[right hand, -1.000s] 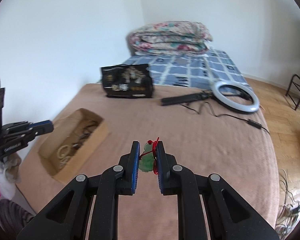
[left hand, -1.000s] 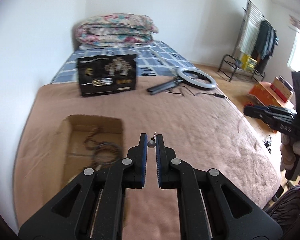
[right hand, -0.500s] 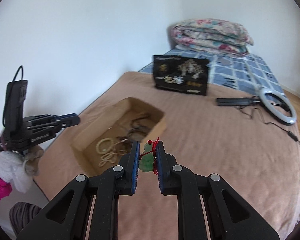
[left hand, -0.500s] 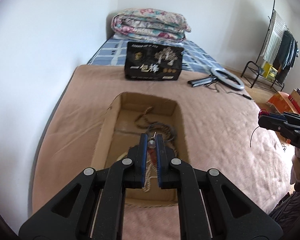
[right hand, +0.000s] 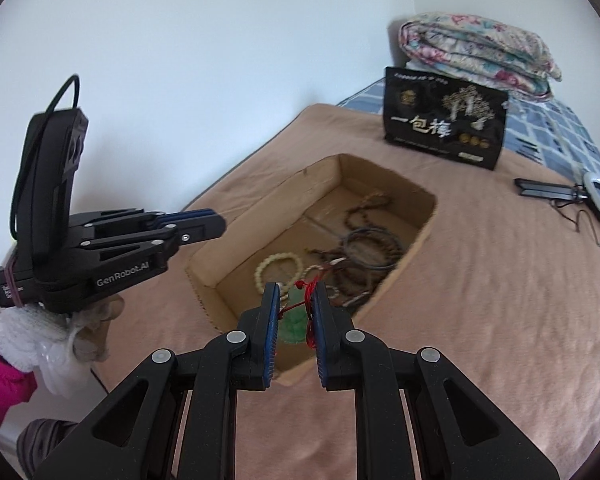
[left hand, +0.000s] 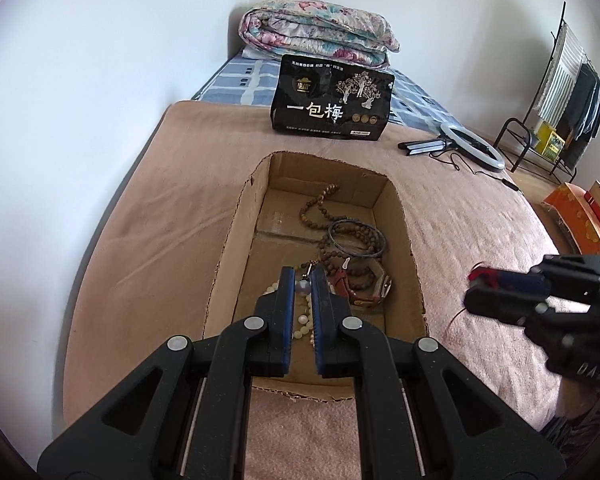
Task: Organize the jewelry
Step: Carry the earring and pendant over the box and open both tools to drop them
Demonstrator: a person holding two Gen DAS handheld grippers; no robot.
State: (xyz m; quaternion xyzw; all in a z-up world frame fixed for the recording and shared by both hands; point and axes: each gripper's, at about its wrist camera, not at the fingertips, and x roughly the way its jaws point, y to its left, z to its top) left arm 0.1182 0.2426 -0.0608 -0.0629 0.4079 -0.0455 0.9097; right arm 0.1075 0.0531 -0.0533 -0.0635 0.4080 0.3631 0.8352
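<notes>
An open cardboard box lies on the brown blanket, holding brown bead strings, a dark bangle, a cream bead bracelet and a watch. My left gripper hangs over the box's near half, shut on a small grey pearl pendant with a metal loop. My right gripper hovers above the box's near corner, shut on a green jade pendant with a red cord. Each gripper also shows in the other view: right gripper, left gripper.
A black snack bag stands behind the box, with a folded floral quilt further back. A ring light and its cable lie on the bed at right. A white wall borders the bed on the left. A gloved hand holds the left gripper.
Both grippers have swung left and come down over the cardboard box, still clamped on their pendants. The box now fills the middle of both views.
</notes>
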